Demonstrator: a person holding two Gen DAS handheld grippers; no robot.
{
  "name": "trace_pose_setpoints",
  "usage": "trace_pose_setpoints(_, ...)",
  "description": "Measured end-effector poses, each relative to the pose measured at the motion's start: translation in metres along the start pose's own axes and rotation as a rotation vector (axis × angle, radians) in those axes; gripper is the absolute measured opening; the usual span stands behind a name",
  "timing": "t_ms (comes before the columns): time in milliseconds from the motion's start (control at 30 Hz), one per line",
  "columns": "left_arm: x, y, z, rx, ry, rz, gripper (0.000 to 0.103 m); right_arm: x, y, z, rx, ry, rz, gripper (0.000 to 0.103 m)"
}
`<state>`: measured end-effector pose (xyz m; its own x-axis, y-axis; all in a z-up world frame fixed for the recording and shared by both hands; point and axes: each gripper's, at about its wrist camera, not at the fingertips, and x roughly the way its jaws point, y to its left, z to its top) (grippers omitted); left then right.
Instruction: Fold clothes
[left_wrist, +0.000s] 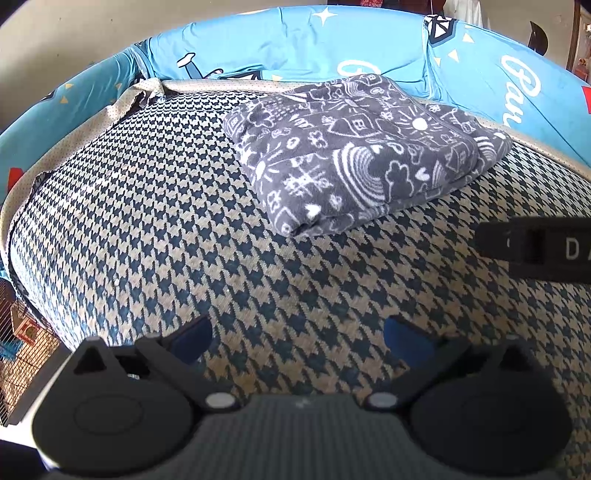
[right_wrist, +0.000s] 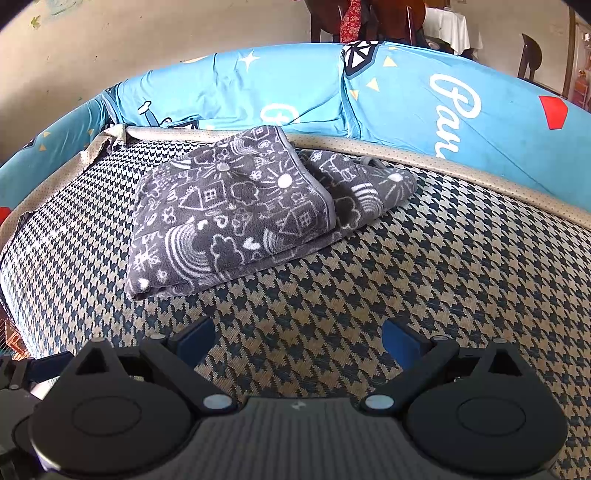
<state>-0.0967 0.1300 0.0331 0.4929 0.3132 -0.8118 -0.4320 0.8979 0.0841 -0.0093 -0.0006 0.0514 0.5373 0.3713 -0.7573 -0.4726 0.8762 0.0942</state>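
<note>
1. While both sets of jaws stand spread and empty, the grey patterned garment (left_wrist: 364, 155) lies folded, ahead of the left gripper (left_wrist: 298, 338) and right of its line.
2. Right gripper (right_wrist: 298, 341): garment ahead-left, seemingly nearer; long axis slants left-near to right-far.
3. Houndstooth cushion (right_wrist: 406, 295): bare between jaws and garment; blue backrest (right_wrist: 295, 88) bounds the far edge.

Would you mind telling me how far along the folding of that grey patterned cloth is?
Done: the grey patterned cloth lies folded in layers on the houndstooth cushion, though one lower layer sticks out past the top edge. In hand: nothing; the left gripper and right gripper are open, short of it. Left: perhaps squaring that offset.
</note>
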Motion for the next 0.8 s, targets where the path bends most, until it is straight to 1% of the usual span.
trace_pose_setpoints(567, 0.0002, -0.0001, -0.0011, 0.011, 0.003, 0.002, 0.103, 0.0007, 0.0004, -0.0003, -0.007, 0.005, 0.002, 0.098)
trace_pose_setpoints(800, -0.0014, -0.0005, -0.0018, 0.019, -0.010, 0.010, 0.103, 0.0015, 0.0012, -0.0004, -0.010, 0.007, 0.001, 0.098)
